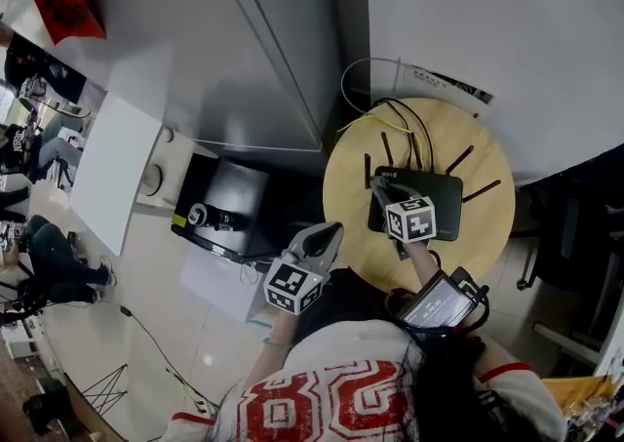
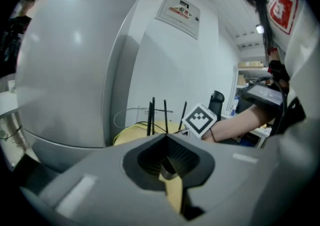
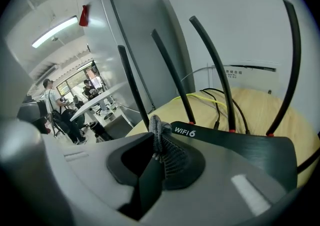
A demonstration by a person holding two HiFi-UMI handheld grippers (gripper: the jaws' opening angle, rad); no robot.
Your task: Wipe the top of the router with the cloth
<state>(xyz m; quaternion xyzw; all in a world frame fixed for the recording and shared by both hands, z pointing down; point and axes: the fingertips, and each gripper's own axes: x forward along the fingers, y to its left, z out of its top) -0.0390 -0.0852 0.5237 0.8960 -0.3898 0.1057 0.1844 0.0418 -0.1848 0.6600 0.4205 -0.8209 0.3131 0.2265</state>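
Wipe seemingly starting: right gripper (image 1: pixel 380 188) held its clamped cloth (image 3: pixel 159 131) at the router (image 1: pixel 434 201) corner; sweeping across seemed next. Left gripper (image 1: pixel 328 233) hung closed.

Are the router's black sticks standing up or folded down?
Standing up. The four antennas rise from the router's back edge, leaning slightly apart.

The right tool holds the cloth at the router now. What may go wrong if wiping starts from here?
Only a small tuft of grey cloth shows beyond the right tool, so the tool itself may scrape the router. The upright antennas stand just ahead; a long stroke may knock them. Nothing steadies the router, so it may slide on the round table.
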